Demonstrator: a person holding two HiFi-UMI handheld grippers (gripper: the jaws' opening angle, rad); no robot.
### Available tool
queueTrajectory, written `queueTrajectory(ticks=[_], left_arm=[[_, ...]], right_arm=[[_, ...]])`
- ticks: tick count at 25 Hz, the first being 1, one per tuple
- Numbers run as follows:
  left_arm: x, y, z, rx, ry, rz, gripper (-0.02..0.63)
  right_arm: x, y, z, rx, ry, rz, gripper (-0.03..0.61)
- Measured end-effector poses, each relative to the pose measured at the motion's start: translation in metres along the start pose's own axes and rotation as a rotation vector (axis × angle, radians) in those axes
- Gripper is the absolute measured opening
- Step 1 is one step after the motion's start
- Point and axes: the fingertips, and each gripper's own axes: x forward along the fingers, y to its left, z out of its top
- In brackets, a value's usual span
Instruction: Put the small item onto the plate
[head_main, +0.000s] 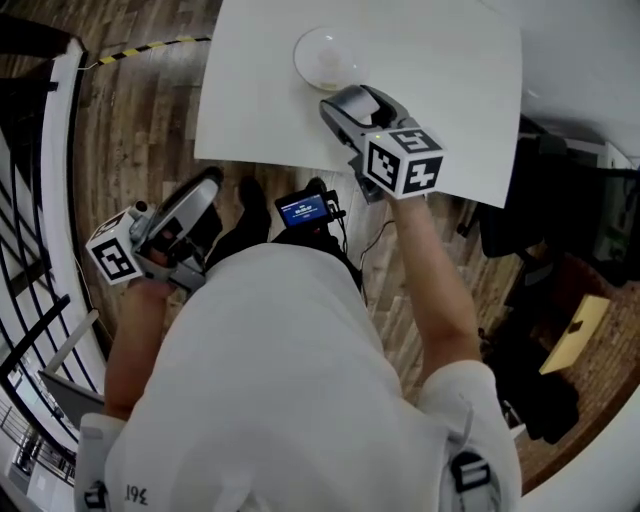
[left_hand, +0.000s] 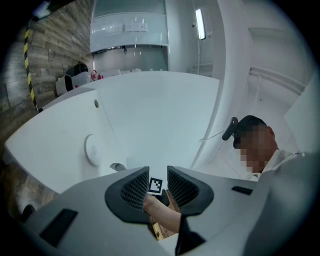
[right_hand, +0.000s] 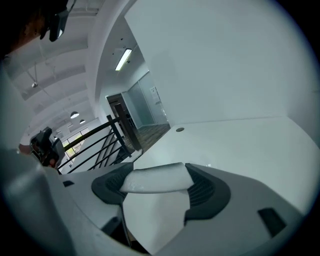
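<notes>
A round white plate (head_main: 328, 55) lies near the far edge of the white table (head_main: 450, 90). My right gripper (head_main: 350, 98) hovers just on the near side of the plate. In the right gripper view it (right_hand: 158, 186) is shut on a small white item (right_hand: 150, 179) that spans the two pads. My left gripper (head_main: 207, 182) is held off the table's near left corner, above the wooden floor. Its jaws (left_hand: 158, 183) stand a narrow gap apart with nothing between them. From there the plate (left_hand: 92, 149) appears as a pale disc on the table.
A small device with a blue screen (head_main: 303, 210) hangs at the person's waist. A black railing (head_main: 40, 250) runs along the left. Yellow-black tape (head_main: 150, 47) marks the floor. Dark bags (head_main: 545, 220) and a cardboard piece (head_main: 575, 330) lie to the right of the table.
</notes>
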Motion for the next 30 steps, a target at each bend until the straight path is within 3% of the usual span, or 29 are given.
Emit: queueTrajectory(ticks=[8,19,30], left_arm=[[-0.004,0.006,0.001,-0.007,-0.029,0.042,0.103],[-0.009,0.011,0.001,-0.011,-0.053,0.082,0.103],[-0.013,0.016,0.000,-0.017,-0.063,0.124,0.103]], right_arm=[[0.041,-0.037,-0.004,-0.060,0.091,-0.029,0.325],[0.105,-0.073,0.004,-0.257,0.202,-0.099,0.325],[0.155,-0.078,0.029,-0.313,0.203,-0.114,0.325]])
